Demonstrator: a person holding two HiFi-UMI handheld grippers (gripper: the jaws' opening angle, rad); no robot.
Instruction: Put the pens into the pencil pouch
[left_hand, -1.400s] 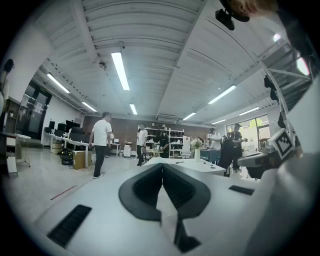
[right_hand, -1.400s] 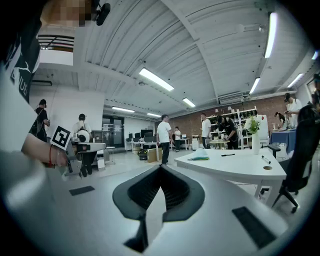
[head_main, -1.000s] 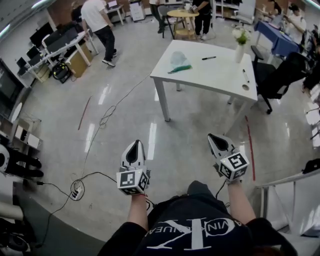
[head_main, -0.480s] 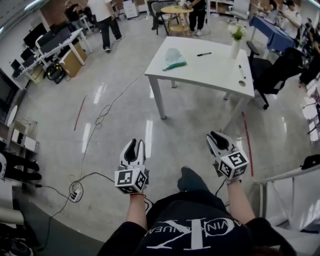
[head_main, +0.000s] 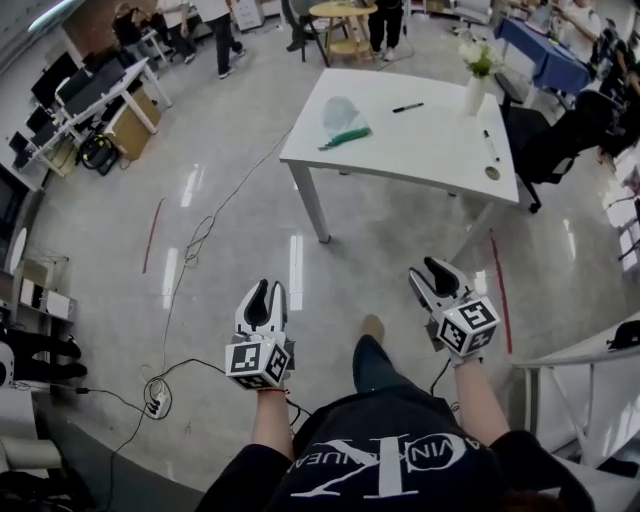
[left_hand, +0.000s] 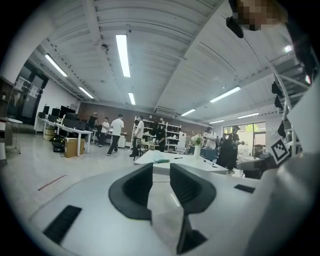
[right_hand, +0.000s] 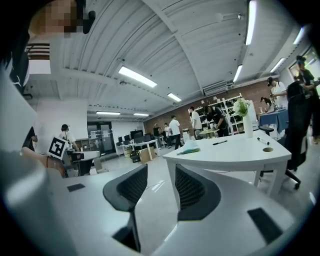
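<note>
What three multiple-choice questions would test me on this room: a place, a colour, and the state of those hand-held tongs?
1. Where is the clear plastic pencil pouch with a green edge? A on the white rectangular table; B on the floor; C on a chair.
2. What colour is the slim pen between pouch and white flower vase? A red; B black; C yellow.
3. How are the left tongs and right tongs? A shut on pens; B holding the pouch; C open, empty.
Key: A, it lies on the tabletop; B, dark against white; C, both gaps bare, jaws having just opened.
</note>
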